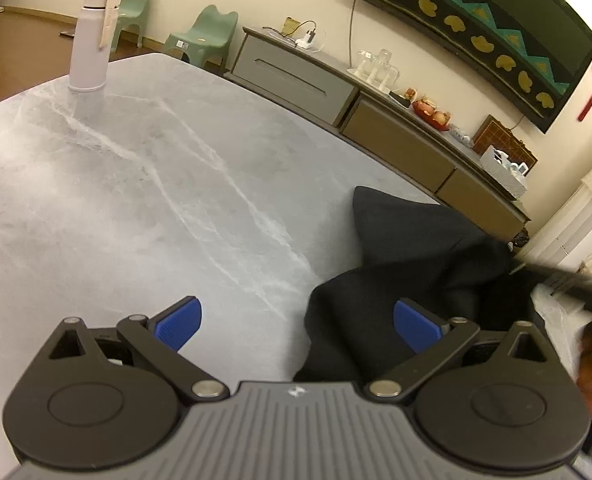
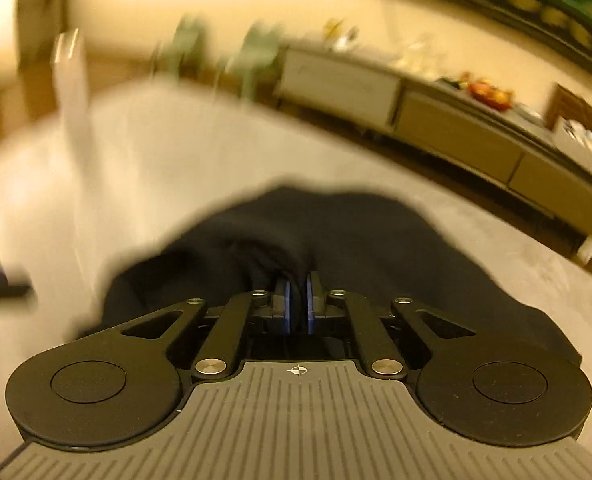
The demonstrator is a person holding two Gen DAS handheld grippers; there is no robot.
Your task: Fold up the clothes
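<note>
Left wrist view: my left hand-held gripper (image 1: 296,326) is wide open and holding nothing, with the dark garment (image 1: 408,272) bunched at the desk (image 1: 135,184) edge. Right wrist view: my right hand-held gripper (image 2: 298,304) pinches a thin fold of it; the heavy blur makes me think it could slip out.

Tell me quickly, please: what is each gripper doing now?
Left gripper: open, holding nothing.
Right gripper: closed on the dark cloth.
</note>
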